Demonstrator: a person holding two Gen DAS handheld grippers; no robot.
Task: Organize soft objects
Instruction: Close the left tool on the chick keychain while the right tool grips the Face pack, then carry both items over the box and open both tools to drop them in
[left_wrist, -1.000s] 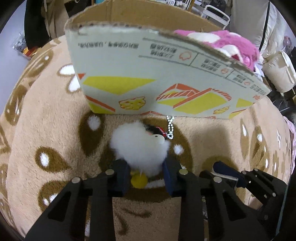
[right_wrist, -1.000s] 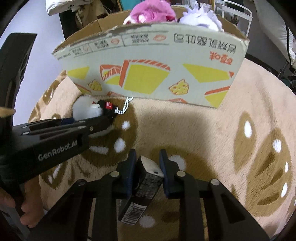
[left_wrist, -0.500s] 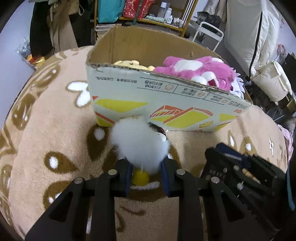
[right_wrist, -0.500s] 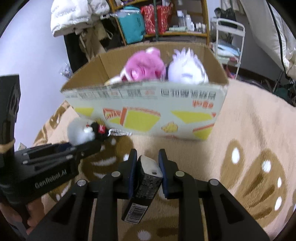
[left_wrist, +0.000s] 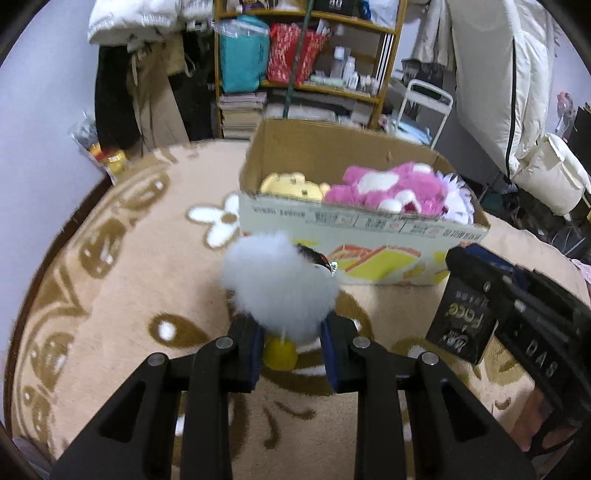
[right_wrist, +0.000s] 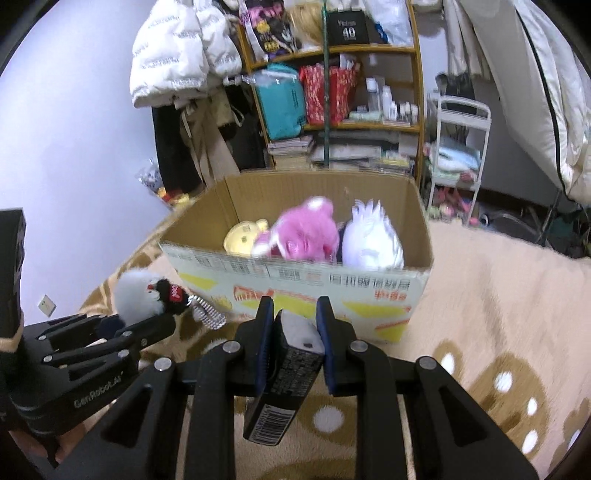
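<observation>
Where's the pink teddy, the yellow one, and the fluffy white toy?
pink teddy (right_wrist: 303, 236), right wrist view, its body.
yellow one (right_wrist: 243, 240), right wrist view, its face.
fluffy white toy (left_wrist: 277, 284), left wrist view, its fur.

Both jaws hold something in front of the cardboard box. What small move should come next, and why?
Probably carry the left gripper forward over the cardboard box rim. Its jaws are shut on the white fluffy keychain toy, which hangs short of the near wall. The pink plush and yellow plush already lie inside, with room near the yellow one.
</observation>
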